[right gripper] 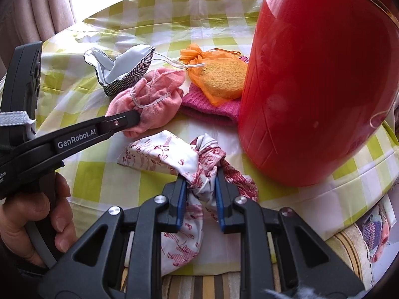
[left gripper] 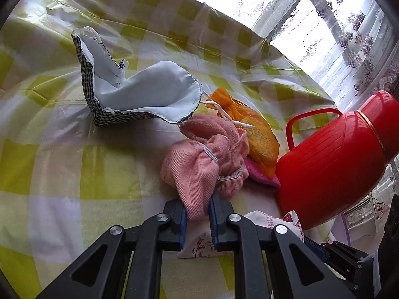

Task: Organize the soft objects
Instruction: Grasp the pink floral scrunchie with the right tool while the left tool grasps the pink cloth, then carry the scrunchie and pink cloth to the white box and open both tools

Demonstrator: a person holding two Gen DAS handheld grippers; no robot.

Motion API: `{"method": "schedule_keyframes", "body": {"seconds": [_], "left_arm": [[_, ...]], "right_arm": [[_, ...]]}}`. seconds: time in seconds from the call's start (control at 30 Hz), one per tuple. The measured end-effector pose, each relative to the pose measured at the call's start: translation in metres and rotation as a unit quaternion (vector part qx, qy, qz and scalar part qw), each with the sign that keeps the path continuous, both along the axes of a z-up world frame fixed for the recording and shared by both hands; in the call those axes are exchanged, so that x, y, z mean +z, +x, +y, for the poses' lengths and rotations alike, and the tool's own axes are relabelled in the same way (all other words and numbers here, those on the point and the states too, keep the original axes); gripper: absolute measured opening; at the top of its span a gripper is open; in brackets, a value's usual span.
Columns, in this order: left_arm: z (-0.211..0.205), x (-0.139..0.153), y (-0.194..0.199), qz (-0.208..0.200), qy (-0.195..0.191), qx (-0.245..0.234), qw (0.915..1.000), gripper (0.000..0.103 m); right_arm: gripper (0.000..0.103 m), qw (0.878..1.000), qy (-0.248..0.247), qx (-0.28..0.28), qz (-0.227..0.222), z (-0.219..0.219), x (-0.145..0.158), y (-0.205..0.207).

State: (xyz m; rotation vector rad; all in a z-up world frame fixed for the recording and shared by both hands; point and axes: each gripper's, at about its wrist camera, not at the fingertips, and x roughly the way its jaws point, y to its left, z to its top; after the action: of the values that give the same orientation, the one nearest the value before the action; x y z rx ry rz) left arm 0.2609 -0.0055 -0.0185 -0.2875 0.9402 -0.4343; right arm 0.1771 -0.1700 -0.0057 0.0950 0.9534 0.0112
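Pinching soft pink cloth (left gripper: 199, 159) in left gripper (left gripper: 198, 214), jaws closed on bunched corner, mid-table. Squeezing knotted floral cloth (right gripper: 189, 164) in right gripper (right gripper: 199, 194). Both light, floppy; best grabbed at thick folds.

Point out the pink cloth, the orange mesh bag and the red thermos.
pink cloth (left gripper: 199, 157), left wrist view, on its bunched middle.
orange mesh bag (right gripper: 219, 74), right wrist view, on the sponge bulge.
red thermos (right gripper: 311, 79), right wrist view, on its body.

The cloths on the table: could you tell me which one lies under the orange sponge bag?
The magenta cloth beside the red jug; the orange bag rests on it. The pink cloth and printed cloth lie apart.
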Motion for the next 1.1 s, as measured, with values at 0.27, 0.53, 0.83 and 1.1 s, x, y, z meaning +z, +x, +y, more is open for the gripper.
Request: {"method": "schedule_keyframes", "body": {"seconds": [0.27,0.53,0.83,1.1], "left_arm": [[0.014,0.01,-0.047,-0.012,-0.01,0.052,0.9985,0.015],[0.01,0.029,-0.088,-0.029,-0.026,0.071,0.9967,0.014],[-0.008,0.043,-0.123,-0.037,-0.028,0.058,0.9972,0.014],[-0.021,0.054,-0.145,-0.047,-0.03,0.043,0.9975,0.014]], "right_arm": [[0.024,1.0,-0.001,0.001,-0.009,-0.015,0.007,-0.02],[0.024,1.0,0.001,-0.001,-0.024,-0.03,0.018,-0.042],[0.024,0.999,0.002,-0.007,-0.034,-0.048,0.029,-0.064],[0.024,0.999,0.006,-0.016,-0.043,-0.071,0.038,-0.085]]}}
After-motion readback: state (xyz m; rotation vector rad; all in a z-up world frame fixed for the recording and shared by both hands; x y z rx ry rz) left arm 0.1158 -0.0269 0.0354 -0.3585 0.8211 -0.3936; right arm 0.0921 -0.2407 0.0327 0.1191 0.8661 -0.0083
